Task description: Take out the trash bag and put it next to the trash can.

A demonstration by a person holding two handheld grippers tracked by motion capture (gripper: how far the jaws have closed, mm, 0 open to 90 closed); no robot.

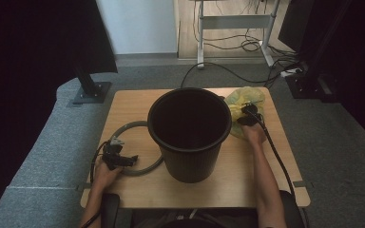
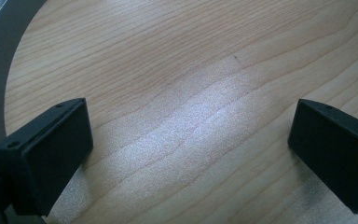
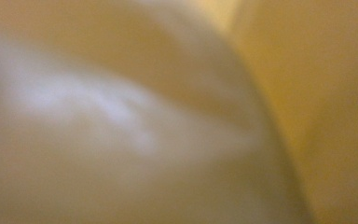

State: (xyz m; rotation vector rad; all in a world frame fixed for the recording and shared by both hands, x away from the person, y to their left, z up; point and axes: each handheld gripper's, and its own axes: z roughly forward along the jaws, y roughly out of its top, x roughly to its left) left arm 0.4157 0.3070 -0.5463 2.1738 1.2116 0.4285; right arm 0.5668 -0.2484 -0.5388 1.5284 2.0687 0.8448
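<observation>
Bench (image 1: 123, 107) first: light wood top w/ a big black bin (image 1: 190, 135) standing upright at centre, mouth open and empty as far as the dark inside shows. A grey ring (image 1: 140, 125) lies flat on the bench left of the bin, its right side running behind the bin's base. A crumpled yellow bag (image 1: 249, 97) sits at the far right, touching or just beside the bin rim; can't tell which.

Right claw (image 1: 245, 112) is pushed into the near-left part of the bag, right next to the rim. Its own view is a yellow blur (image 3: 177, 112), so the film is right up against the lens. Jaws are hidden in both views: can't tell if they pinch the bag or just sit in it. Left claw (image 1: 132, 160) rests on the near part of the ring, jaws standing wide apart w/ bare wood between them, gripping nothing; in the left gripper view the ring curves along the left edge (image 2: 0, 70).

Step in hand, prob.: get hold of the bag to line the bin. To do it well:
- grab a single edge of film, not a bunched wad
- confirm the pinch before lifting, since thin film slips
- keep clear of the rim so the bin doesn't tip
- left claw is free, so bring it over to steady the bin or take the bag's other edge.
</observation>
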